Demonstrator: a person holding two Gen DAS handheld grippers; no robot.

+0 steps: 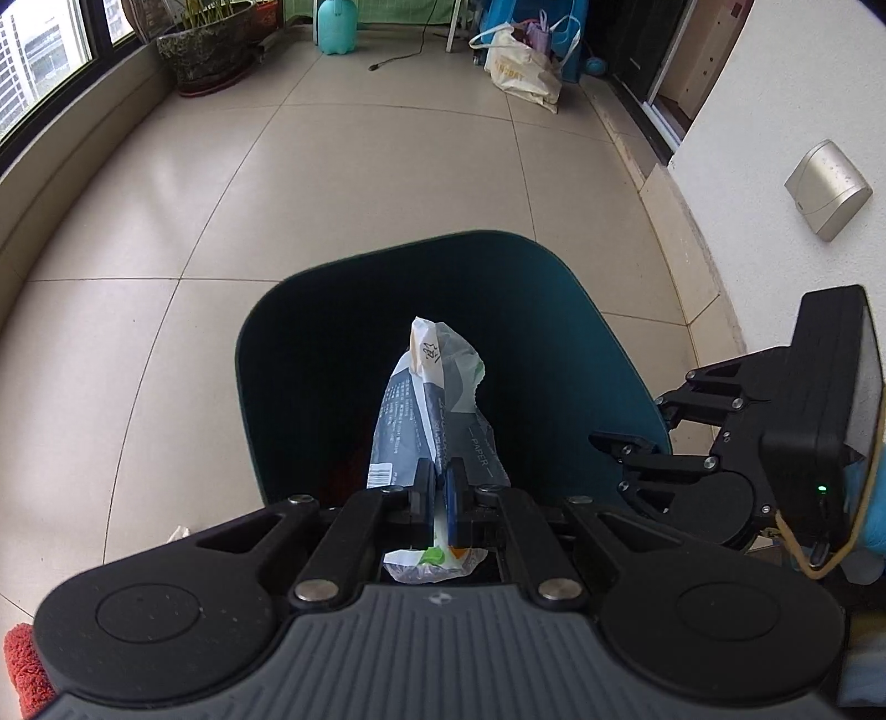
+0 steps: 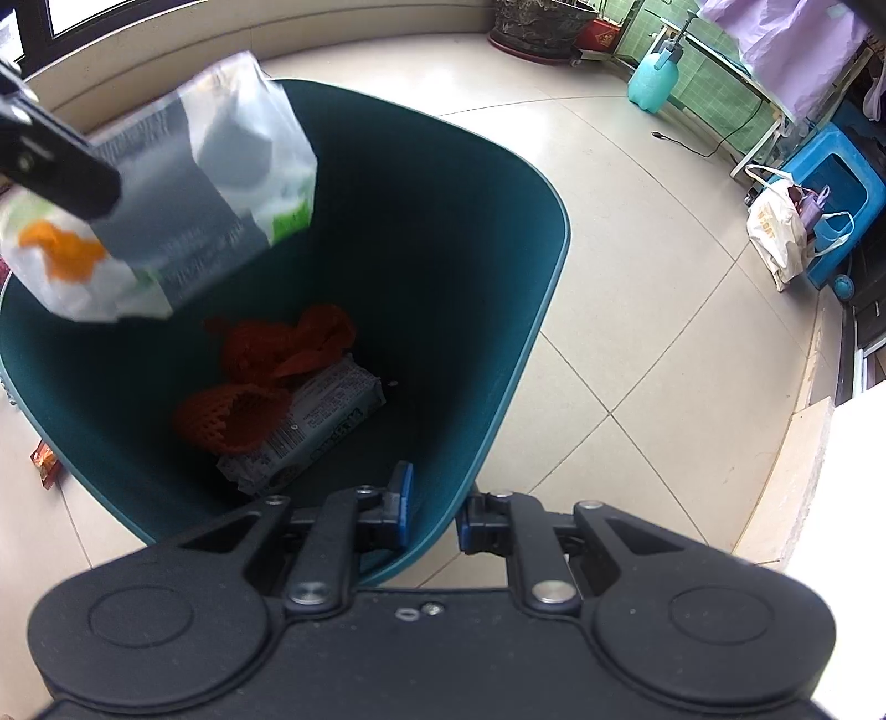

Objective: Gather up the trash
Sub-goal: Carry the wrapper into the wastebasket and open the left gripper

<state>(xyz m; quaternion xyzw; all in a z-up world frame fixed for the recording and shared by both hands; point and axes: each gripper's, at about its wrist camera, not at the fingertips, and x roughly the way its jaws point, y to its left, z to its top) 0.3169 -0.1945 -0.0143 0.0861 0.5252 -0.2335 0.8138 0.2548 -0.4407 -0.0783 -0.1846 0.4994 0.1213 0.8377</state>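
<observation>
Left gripper: we are holding our left gripper (image 1: 441, 501) clamped tight on a crumpled plastic wrapper (image 1: 432, 399), its blue pads (image 1: 455, 498) pinching the film near the lower end, with a short tail of wrapper sticking out behind the pads.
Wrapper: we are keeping it above the open mouth of the bin; in the right wrist view it is hanging over the bin's far left edge, white and grey with orange and green patches, blurred there.
Right gripper: we are gripping the near rim of the teal trash bin (image 2: 498, 310) with our right gripper (image 2: 434, 512), one blue pad (image 2: 403, 498) sitting inside the wall and the other outside, jaws narrow around the thin plastic.
Bin contents: we are seeing an orange mesh net (image 2: 260, 382) lying on top of a white printed packet (image 2: 315, 426) at the bottom.
Floor: we are seeing a small orange-red scrap (image 2: 45, 465) lying on the beige tiles (image 1: 332, 194) just beside the bin's left side.
Background: we are seeing a potted plant (image 1: 207, 52), a turquoise spray bottle (image 1: 336, 25) and a cream tote bag (image 1: 523, 69) standing well apart from the bin by the far wall.
</observation>
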